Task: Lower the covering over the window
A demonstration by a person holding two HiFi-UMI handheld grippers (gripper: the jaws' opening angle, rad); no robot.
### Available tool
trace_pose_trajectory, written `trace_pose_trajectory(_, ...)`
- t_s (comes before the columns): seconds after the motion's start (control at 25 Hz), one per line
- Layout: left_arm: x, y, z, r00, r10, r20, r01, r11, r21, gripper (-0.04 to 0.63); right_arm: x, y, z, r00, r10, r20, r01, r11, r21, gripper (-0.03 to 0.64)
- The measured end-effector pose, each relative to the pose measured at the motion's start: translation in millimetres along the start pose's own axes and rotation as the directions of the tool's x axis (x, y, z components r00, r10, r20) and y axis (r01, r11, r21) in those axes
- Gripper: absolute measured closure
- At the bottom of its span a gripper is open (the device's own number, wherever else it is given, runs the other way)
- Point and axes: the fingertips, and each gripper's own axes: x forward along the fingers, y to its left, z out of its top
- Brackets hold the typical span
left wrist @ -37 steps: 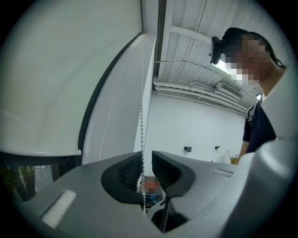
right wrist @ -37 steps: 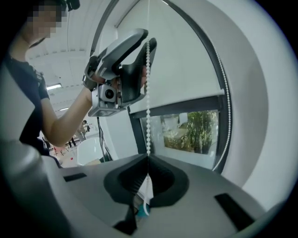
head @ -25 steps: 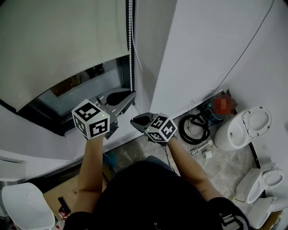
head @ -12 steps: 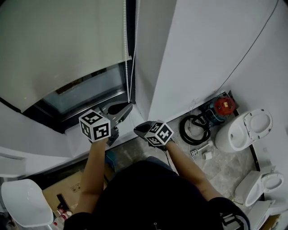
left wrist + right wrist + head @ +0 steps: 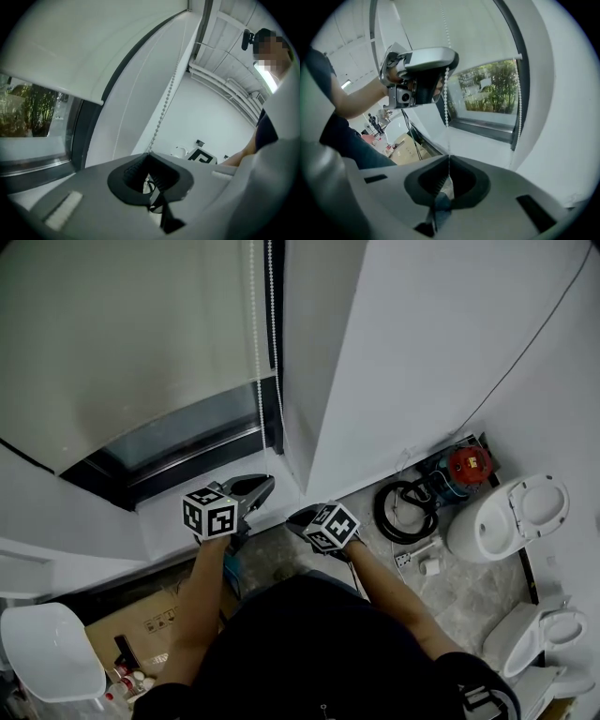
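A white roller blind (image 5: 122, 334) covers most of the window, leaving a strip of glass (image 5: 187, 442) above the sill. Its white bead chain (image 5: 255, 362) hangs at the window's right side. My left gripper (image 5: 262, 486) is shut on the bead chain (image 5: 164, 101), which runs up from its jaws. Just below and to the right, my right gripper (image 5: 298, 517) is shut on the same bead chain (image 5: 446, 98), a short stretch spanning from the left gripper (image 5: 449, 58) down into the right gripper (image 5: 449, 161). Trees show through the glass (image 5: 492, 89).
A white wall corner (image 5: 394, 362) juts out right of the window. Toilet bowls (image 5: 506, 512) (image 5: 539, 634), a red and blue machine (image 5: 459, 465) and a black hose coil (image 5: 403, 507) stand on the floor at right. A cardboard box (image 5: 141, 624) and a white seat (image 5: 47, 652) are at lower left.
Both grippers have come down along the chain, the left one more. The blind's bottom edge sits lower, and less glass shows above the sill.
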Motion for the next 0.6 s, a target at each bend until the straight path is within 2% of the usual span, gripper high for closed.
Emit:
trace_pose_trajectory(0.32,16.0,8.4,-32.8,0.996,0.053,-0.070,-0.057,0.997,-0.057,0.583,-19.2,-8.7,-9.4,0.999,-0.026,0.020,0.026,1.000,0.000,0.600)
trace_pose_trajectory(0.44,18.1,11.7,-40.5,0.994,0.079,-0.082,-0.084,0.995,-0.062,0.583,-36.7,-9.3,-5.3,0.996,-0.050,0.071,0.049,0.999,0.020,0.541)
trace_pose_trajectory(0.6,22.0,14.1,-44.0,0.992,0.109,-0.063,-0.113,0.991,-0.070,0.583,-68.5,-11.3,9.7,0.980,-0.117,0.159,0.117,0.993,0.013,0.522)
